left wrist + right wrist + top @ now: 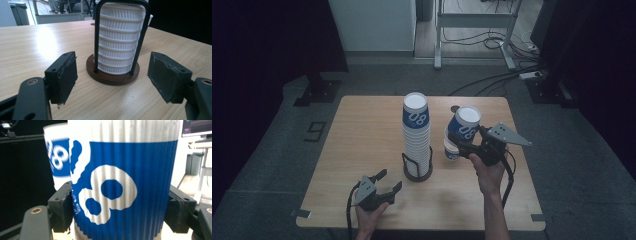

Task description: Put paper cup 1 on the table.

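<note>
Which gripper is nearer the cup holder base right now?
Left. The left gripper sits open just in front of the holder base, a short gap away. The right gripper is farther off to its right, shut on a blue cup.

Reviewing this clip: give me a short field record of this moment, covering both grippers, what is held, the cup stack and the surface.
left gripper: open, nothing between the jaws, pointed at the holder base
right gripper: shut on blue and white cup, held above the table, tilted
cup stack: upright in the black wire holder, top cup blue and white
second cup: partly hidden below the held cup; contact unclear
table: light wood
</note>
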Demonstrator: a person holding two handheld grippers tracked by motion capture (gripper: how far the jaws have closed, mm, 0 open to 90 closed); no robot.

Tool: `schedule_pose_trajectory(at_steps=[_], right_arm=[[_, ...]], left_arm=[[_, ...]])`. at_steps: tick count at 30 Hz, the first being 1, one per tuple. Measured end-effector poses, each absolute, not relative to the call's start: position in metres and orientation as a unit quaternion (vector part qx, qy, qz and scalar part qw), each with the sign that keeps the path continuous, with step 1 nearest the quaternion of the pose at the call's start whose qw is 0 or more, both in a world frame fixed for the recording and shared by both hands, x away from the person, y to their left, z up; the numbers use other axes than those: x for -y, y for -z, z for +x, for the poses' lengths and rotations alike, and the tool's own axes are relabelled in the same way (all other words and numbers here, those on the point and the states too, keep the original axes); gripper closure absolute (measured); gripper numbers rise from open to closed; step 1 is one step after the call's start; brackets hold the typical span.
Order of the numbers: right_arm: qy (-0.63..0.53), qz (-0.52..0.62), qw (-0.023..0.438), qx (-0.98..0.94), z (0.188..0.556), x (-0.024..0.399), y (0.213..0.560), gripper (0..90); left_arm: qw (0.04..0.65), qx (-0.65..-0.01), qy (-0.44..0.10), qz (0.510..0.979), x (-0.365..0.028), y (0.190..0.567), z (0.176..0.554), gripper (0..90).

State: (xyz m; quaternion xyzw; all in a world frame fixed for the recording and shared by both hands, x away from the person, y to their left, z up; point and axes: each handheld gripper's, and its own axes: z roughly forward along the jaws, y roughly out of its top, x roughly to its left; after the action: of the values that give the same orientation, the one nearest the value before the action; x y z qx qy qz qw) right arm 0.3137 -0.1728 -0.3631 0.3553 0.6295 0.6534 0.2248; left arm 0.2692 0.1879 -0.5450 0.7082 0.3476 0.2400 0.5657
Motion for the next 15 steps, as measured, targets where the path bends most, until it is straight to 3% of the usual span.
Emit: schedule_pose_trajectory(at_steps=[2,15], right_arm=[[-0.653,0.357,0.219,-0.631,0.312,0.172,0.370,22.4],[-0.636,0.377,0.183,-0.648,0.303,0.157,0.415,22.5]], left_arm=[[0.564,-0.350,-0.240,0.709,-0.187,0.545,0.270,19.7],[0.585,-0.334,-0.219,0.706,-0.182,0.535,0.269,24.5]])
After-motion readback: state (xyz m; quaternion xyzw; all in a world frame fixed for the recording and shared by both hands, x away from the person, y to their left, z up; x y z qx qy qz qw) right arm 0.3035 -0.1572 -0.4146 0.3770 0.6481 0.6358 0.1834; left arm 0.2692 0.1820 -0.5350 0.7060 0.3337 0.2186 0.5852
